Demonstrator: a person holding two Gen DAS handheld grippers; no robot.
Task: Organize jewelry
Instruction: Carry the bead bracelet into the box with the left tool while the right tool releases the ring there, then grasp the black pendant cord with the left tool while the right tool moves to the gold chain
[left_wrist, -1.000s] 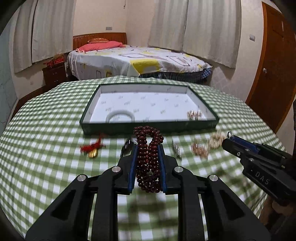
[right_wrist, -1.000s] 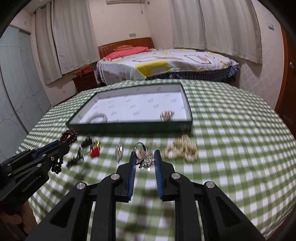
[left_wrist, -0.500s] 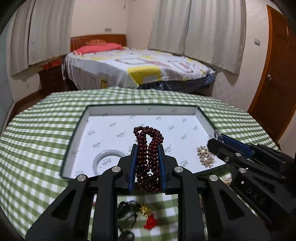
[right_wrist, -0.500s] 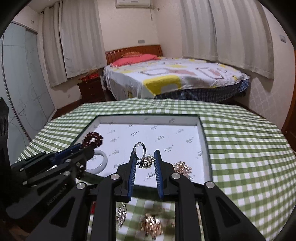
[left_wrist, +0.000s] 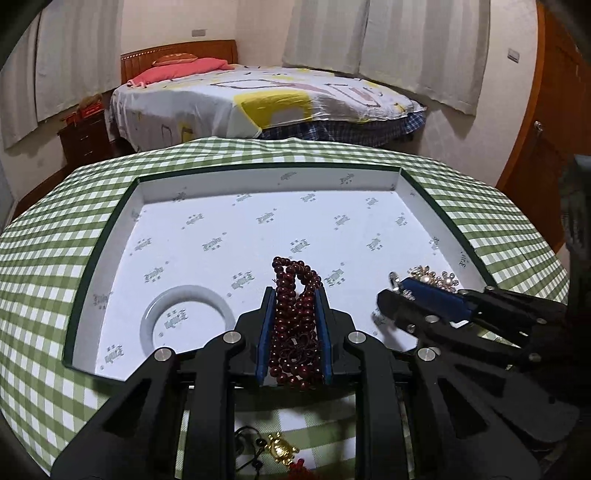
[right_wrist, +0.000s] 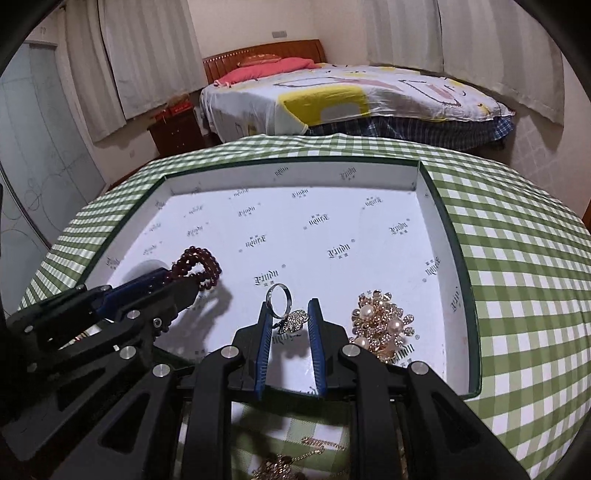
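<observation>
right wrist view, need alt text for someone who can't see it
The right gripper holds a silver ring with a sparkly ornament over a white-lined tray on a green checked tablecloth. A pearl brooch lies in the tray; the left gripper holds dark red beads.

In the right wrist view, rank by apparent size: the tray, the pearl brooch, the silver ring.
1. Tray, by far the largest.
2. Pearl brooch.
3. Silver ring, smallest, although it sits nearest the camera, held in the right tongs.
</observation>
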